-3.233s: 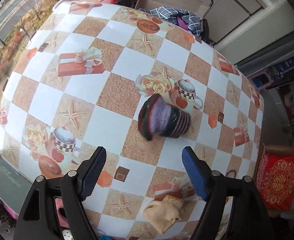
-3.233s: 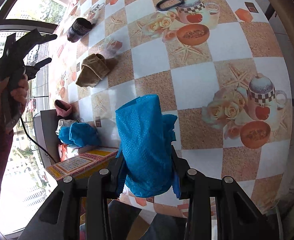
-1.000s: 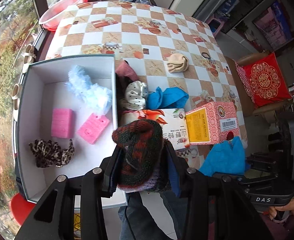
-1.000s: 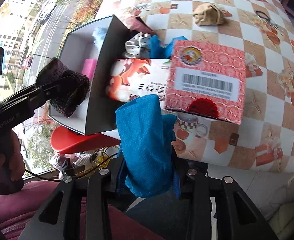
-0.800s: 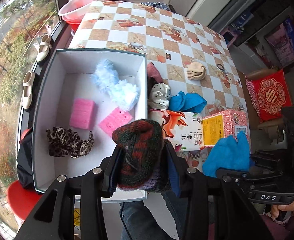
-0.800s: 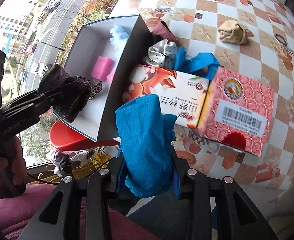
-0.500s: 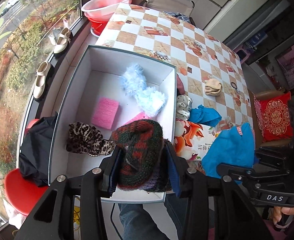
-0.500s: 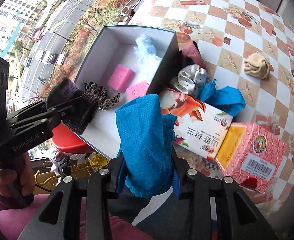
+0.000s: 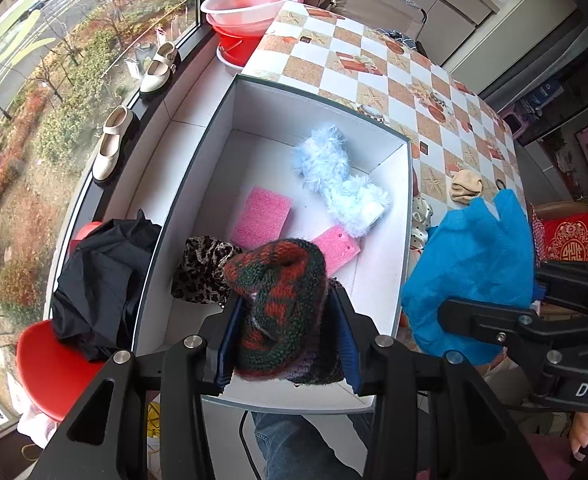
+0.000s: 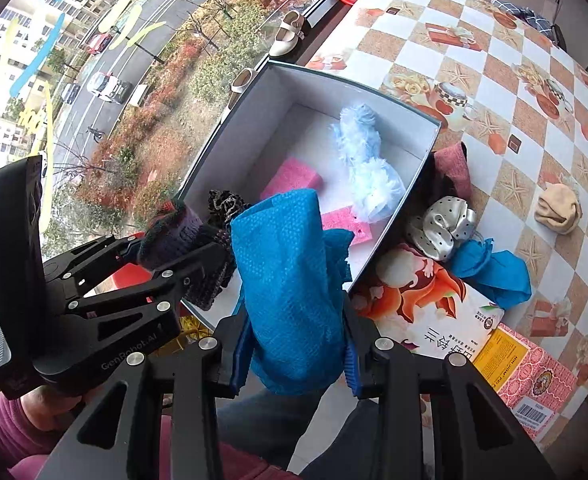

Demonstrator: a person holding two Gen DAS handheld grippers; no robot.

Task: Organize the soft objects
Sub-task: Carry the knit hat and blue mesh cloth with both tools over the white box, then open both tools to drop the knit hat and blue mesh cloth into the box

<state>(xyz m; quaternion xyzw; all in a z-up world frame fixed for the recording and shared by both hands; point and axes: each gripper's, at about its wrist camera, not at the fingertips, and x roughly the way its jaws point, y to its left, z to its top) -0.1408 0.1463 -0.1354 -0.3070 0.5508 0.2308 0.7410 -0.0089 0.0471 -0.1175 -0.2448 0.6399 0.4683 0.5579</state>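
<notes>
My left jaws [image 9: 285, 344] are clamped on the knitted hat [image 9: 279, 300], my right jaws [image 10: 294, 354] on the blue cloth [image 10: 291, 280]; both hang over the white box [image 9: 253, 92] on the bench [image 10: 494, 80]. I judge this the drop-off: lower, then part the jaws.

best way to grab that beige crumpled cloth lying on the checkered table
Grip the beige crumpled cloth across its raised, bunched middle, coming straight down from above. It sits as a compact mound apart from the other items on the checkered table, so no side is blocked.
</notes>
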